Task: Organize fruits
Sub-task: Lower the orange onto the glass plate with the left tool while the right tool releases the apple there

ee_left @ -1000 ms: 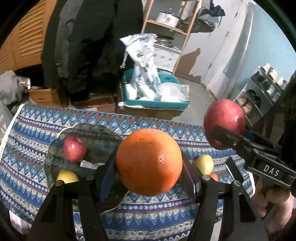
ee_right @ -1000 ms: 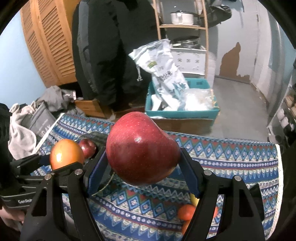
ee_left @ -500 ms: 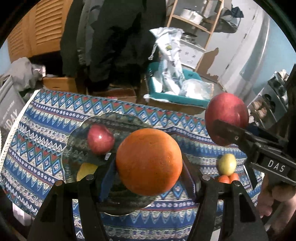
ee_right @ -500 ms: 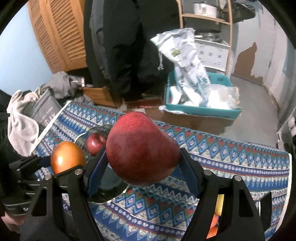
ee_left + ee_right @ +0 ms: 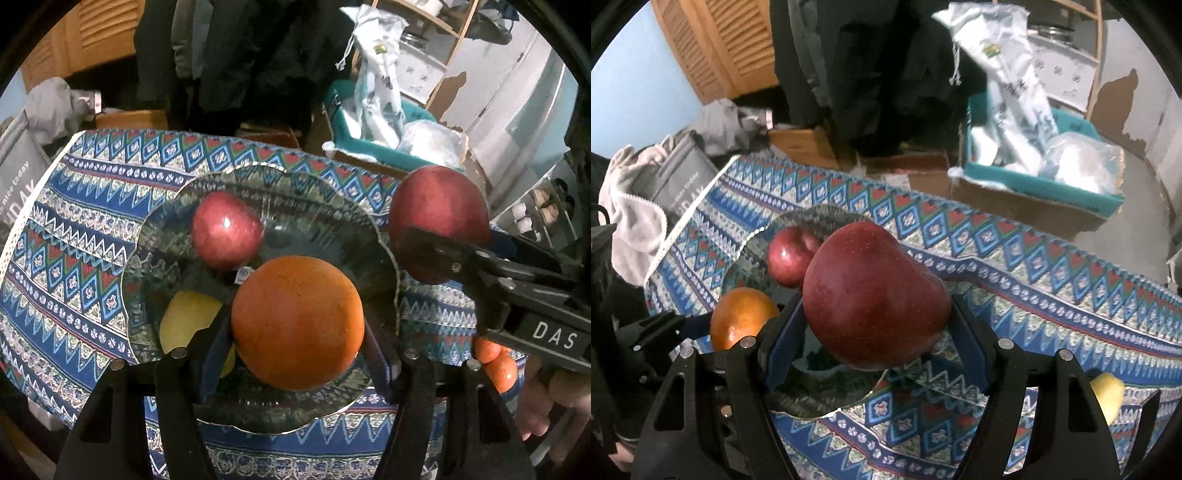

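In the left wrist view, the left gripper (image 5: 297, 325) at lower centre is clamped on an orange (image 5: 297, 323), held over a glass plate (image 5: 332, 221). At right, the right gripper (image 5: 439, 236), marked "DAS", clamps a large red apple (image 5: 437, 206) beside the plate's rim. In the right wrist view that apple (image 5: 873, 299) fills the centre between the blue pads (image 5: 781, 350).

On the plate lie a smaller red apple (image 5: 225, 230) and a yellow fruit (image 5: 188, 321), with a small sticker between them, too small to read. Two small orange fruits (image 5: 495, 360) sit at lower right on the patterned tablecloth (image 5: 74, 229).

Beyond the table, upper right, a teal bin (image 5: 369, 144) holds plastic bags. At far left, a grey bag (image 5: 18, 177) shows partial lettering, "today".
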